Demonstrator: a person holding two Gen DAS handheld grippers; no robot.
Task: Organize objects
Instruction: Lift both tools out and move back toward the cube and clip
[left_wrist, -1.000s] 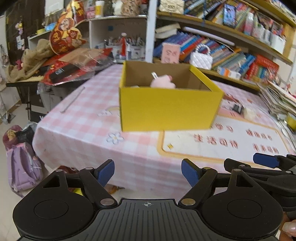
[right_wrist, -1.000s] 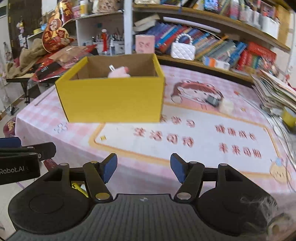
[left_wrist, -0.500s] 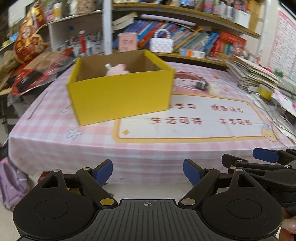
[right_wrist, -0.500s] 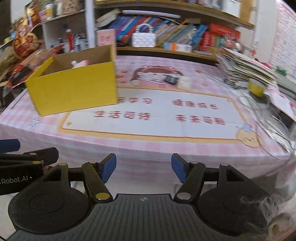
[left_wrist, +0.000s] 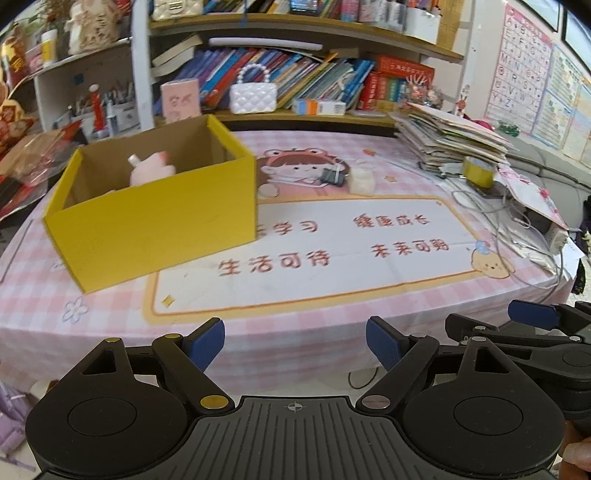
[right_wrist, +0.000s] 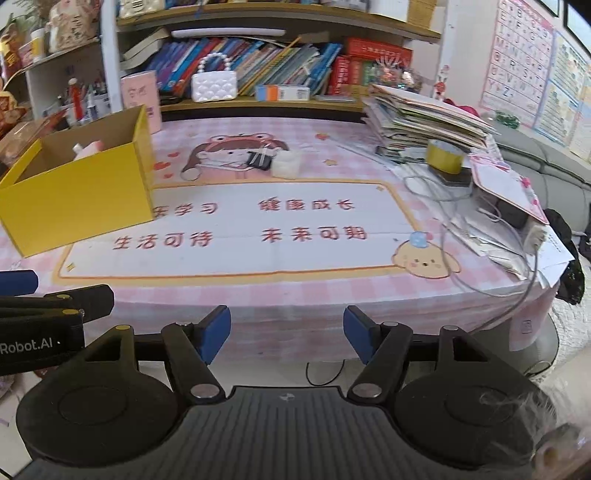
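A yellow cardboard box (left_wrist: 155, 218) stands open on the left of the table, also in the right wrist view (right_wrist: 77, 192). A pink soft object (left_wrist: 151, 171) lies inside it. A black binder clip (left_wrist: 332, 176) and a small white jar (left_wrist: 361, 181) sit mid-table at the back; the clip (right_wrist: 258, 159) and the jar (right_wrist: 286, 164) also show in the right wrist view. My left gripper (left_wrist: 295, 341) is open and empty before the table's front edge. My right gripper (right_wrist: 287, 334) is open and empty beside it.
The table has a pink checked cloth (right_wrist: 280, 295) with a white printed mat. A stack of books and papers (right_wrist: 417, 118), a yellow tape roll (right_wrist: 445, 157) and loose cables (right_wrist: 491, 221) crowd the right side. Bookshelves with a white handbag (left_wrist: 253, 96) stand behind.
Both views have swung right: the yellow box has shifted toward the left of the frames and the right side of the table has come into view. Both grippers stay open.
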